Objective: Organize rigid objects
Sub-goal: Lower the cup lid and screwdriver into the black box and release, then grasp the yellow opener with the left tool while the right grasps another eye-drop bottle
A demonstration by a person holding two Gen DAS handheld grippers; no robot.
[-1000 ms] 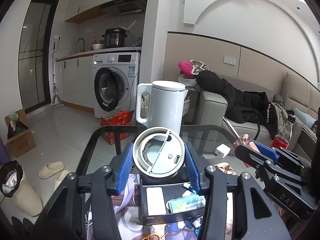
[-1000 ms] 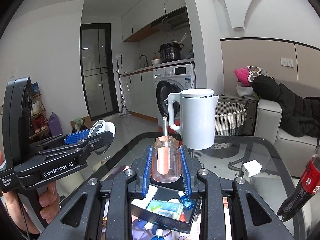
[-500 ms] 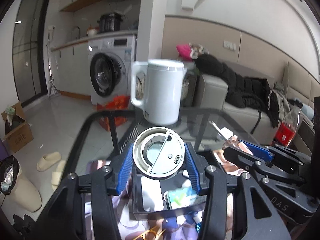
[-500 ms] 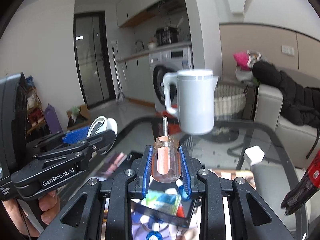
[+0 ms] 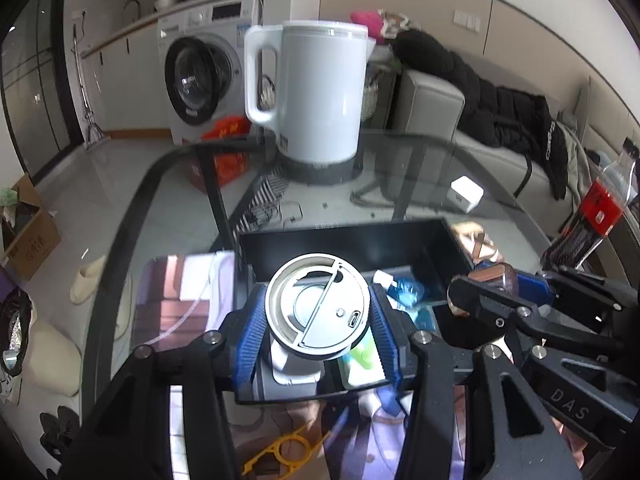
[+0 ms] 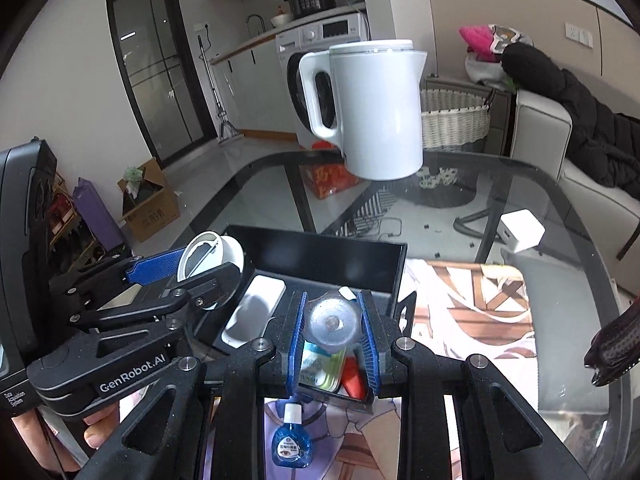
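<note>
My left gripper (image 5: 316, 312) is shut on a round white device (image 5: 318, 308) with a small port on its face, blue pads against both of its sides. It hangs tilted down over the near left part of a black tray (image 5: 340, 236) on the glass table. My right gripper (image 6: 330, 332) is shut on a clear-handled screwdriver (image 6: 330, 322), seen end-on, above the tray's (image 6: 320, 240) near right part. In the right wrist view the left gripper (image 6: 192, 268) shows at the left with the device (image 6: 210, 254). The tray holds a white flat case (image 6: 256, 304), a green pack (image 6: 320, 364) and a red item.
A white kettle (image 5: 320, 92) stands on its base behind the tray. A white charger cube (image 6: 522, 230) lies at the back right, and a cola bottle (image 5: 600, 208) at the right edge. A blue dropper bottle (image 6: 291, 440) and a yellow tool (image 5: 288, 448) lie on the printed mat before the tray.
Both grippers have tipped downward and sunk toward the tray, each keeping its object. The screwdriver, earlier seen along its shaft, now shows end-on.
</note>
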